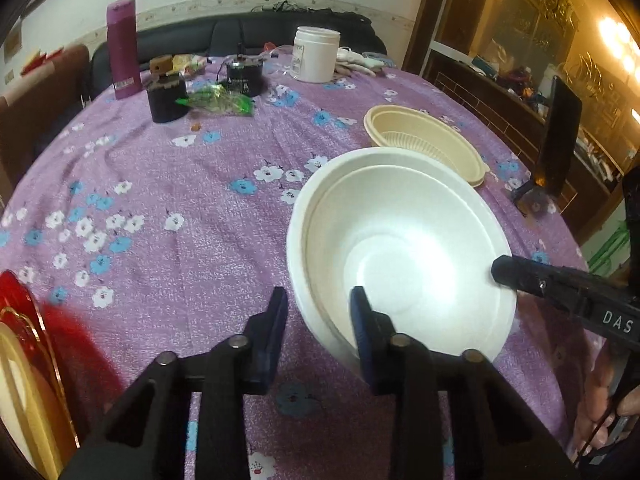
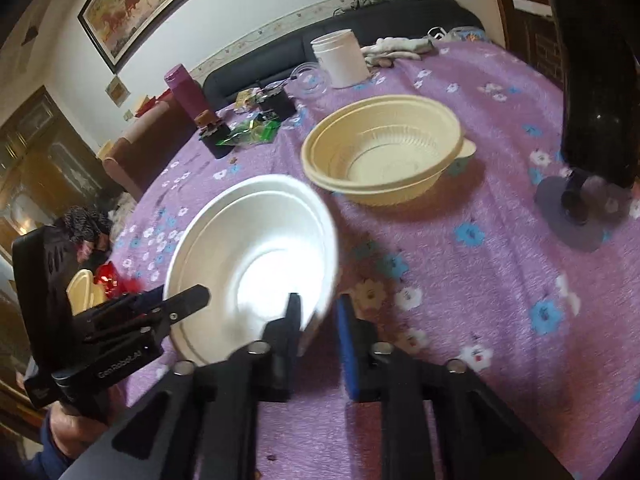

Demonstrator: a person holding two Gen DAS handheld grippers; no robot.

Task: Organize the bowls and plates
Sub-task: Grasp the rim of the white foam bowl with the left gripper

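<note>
at the far left edge of the table a red dish point(image 1: 16, 292) with a cream one beside it pokes into view, blurred and mostly cut off. the table wears a purple tablecloth point(image 1: 160, 168) with blue and white flowers. at the back stand a magenta flask point(image 1: 122, 48), a dark pot point(image 1: 166, 98) and a crumpled green wrapper point(image 1: 218, 100), and further right a white jar point(image 1: 316, 54). nearer, the left gripper point(image 1: 320, 296) comes in low, its two fingers straddling the left rim of the white bowl point(image 1: 400, 240), one finger outside the wall and the other inside the bowl. a sliver of cloth shows between the outer finger and the bowl, so i cannot tell whether the pads really pinch the rim or only bracket it. the white bowl sits in the near right part of the table, tipped rather than level, its inside bright with glare. on its right rim the right gripper point(image 2: 319, 302) has closed its fingers tight, one inside and the blue-padded one outside, and it grips the bowl's edge there. in the left wrist view its black tip lies over that rim. just behind the white bowl, further from me, sit the cream bowls point(image 2: 380, 152), nested one in the other and upright on the cloth. from the right wrist view a strip of cloth separates them from the white bowl. at the far right a black stand point(image 2: 576, 208) on a round base rises near the table edge.
</note>
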